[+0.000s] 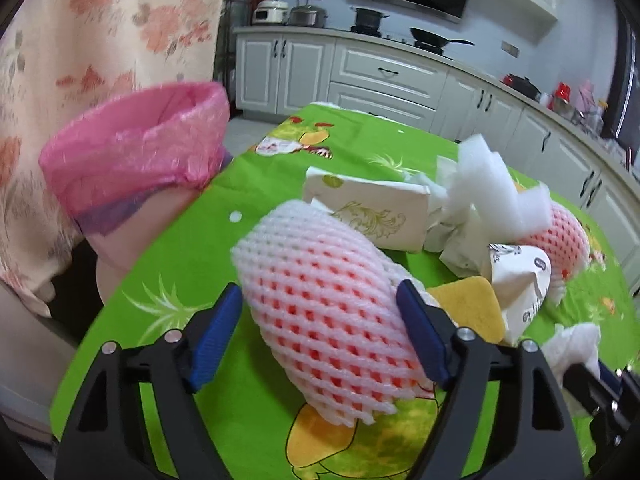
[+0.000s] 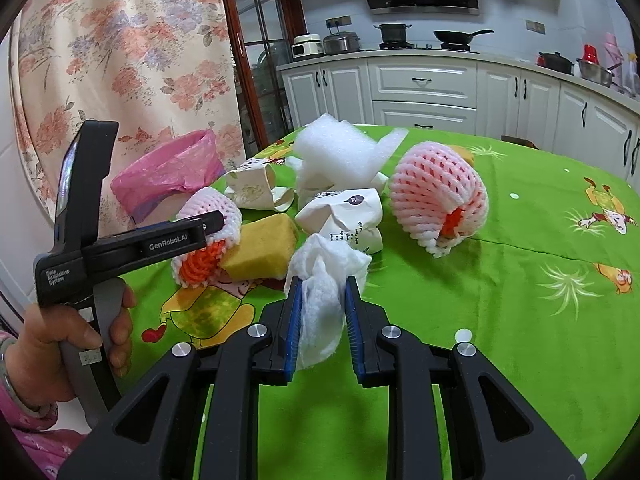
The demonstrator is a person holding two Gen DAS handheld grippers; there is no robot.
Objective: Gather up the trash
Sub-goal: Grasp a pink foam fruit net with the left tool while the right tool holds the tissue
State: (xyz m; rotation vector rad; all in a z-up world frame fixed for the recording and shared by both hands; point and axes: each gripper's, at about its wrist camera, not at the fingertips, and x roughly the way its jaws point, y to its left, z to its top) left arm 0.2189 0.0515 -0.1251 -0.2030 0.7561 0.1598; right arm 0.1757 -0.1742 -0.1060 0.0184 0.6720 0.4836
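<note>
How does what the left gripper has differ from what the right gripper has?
The left gripper straddles a white-and-red foam fruit net, jaws wide; the right gripper pinches a crumpled white tissue, jaws narrow. The net is bulky and meshed; the tissue is small and limp. Both are soft trash.

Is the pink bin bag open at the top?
Open. The bag is folded over the bin rim and its mouth gapes; what is inside, cannot tell.

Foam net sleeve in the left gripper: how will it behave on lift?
The foam net sleeve is open mesh, so probably very light and squashy; the left gripper may compress it rather than hold it firmly. It looks hollow at the end, so it likely flexes or sags. The rounded shape could roll on the green tablecloth if released.
</note>
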